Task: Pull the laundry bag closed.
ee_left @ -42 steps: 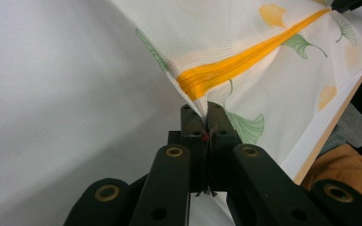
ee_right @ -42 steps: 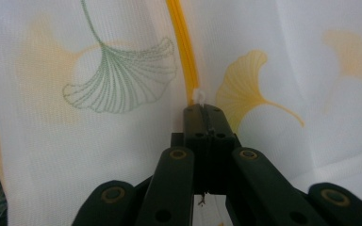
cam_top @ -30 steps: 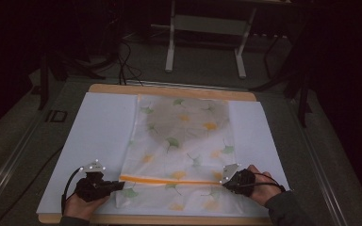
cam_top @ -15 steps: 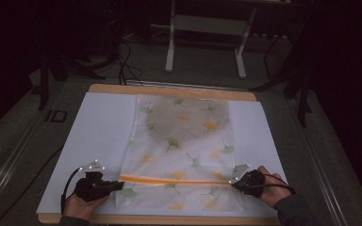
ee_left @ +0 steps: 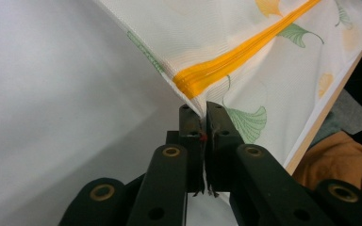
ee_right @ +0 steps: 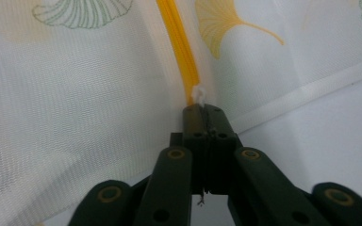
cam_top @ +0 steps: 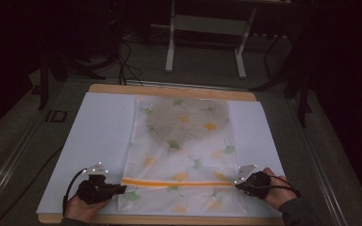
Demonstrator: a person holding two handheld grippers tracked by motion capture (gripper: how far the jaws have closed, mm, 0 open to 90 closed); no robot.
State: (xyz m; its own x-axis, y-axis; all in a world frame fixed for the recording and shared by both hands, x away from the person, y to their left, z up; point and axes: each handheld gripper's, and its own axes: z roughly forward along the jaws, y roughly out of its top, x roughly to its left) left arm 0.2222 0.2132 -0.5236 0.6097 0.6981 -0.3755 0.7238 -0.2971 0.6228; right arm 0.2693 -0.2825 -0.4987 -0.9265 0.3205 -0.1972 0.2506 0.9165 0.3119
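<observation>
I am pinching the near left corner of a white mesh laundry bag (cam_top: 184,146) in my left claw (cam_top: 122,189), the jaws clenched on the fabric right at the end of its orange zipper (cam_top: 176,182); those jaws have just been easing a little, yet the cloth is sitting between them. My right claw (cam_top: 238,185) is gripping the other end of the zipper, where a small white tuft of the zipper end (ee_right: 199,94) is poking out above the jaw tips; these jaws too have just been loosening slightly. The bag, printed with green and yellow ginkgo leaves, is lying flat on a white sheet (cam_top: 99,127) covering the wooden surface (cam_top: 169,89), the zipper stretched straight between my two claws.
</observation>
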